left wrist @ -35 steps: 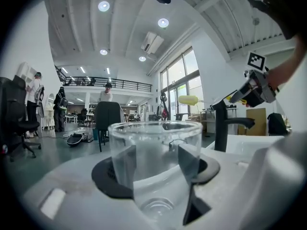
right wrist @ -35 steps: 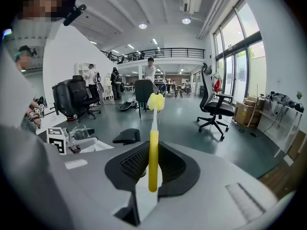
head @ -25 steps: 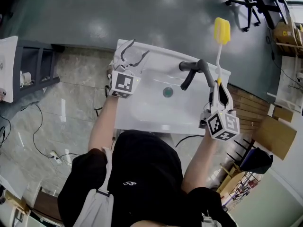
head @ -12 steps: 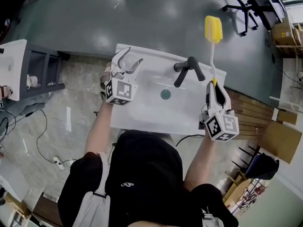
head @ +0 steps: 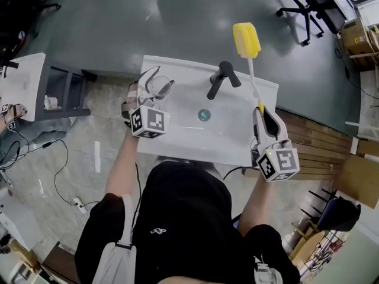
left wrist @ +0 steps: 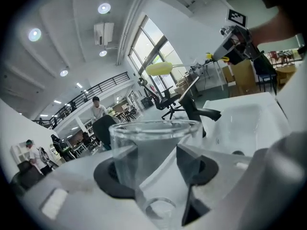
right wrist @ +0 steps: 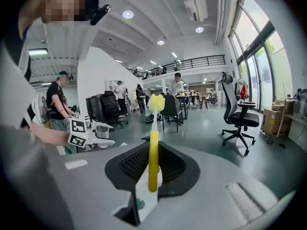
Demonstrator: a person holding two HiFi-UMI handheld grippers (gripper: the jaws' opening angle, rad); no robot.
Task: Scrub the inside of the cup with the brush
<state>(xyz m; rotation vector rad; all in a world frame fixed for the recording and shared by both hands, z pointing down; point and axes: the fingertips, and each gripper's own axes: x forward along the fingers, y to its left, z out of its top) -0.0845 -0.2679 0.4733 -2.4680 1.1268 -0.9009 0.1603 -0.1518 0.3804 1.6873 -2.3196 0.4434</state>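
Left gripper (head: 163, 78): my jaws clamped on clear cup (left wrist: 153, 147), seemingly empty. Right gripper (head: 261, 114): my jaws clamped on brush (right wrist: 153, 162) handle. Only head view shows sink (head: 231, 135).

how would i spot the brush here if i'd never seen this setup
Find the white sink in front of the person. At its right edge the right tongs grip a thin stick reaching past the black faucet. That is the brush: the only thing with a bright yellow sponge head.
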